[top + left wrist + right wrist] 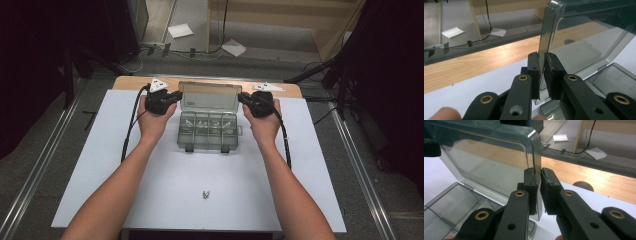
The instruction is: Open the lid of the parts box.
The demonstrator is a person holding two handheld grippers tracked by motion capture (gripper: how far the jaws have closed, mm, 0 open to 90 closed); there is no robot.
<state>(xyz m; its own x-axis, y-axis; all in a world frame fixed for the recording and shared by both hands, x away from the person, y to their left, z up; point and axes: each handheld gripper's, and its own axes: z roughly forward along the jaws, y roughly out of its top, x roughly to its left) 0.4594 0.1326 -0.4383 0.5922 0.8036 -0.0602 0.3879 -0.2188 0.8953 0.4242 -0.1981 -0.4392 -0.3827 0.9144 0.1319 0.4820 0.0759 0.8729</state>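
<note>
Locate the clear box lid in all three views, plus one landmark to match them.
High view: the lid stands open at upper centre, between the left gripper and right gripper.
Left gripper view: lid at upper right, its side edge pinched between the jaws.
Right gripper view: lid at upper left, its side edge pinched between the jaws.
Shared landmark: white paper on the floor.
</note>
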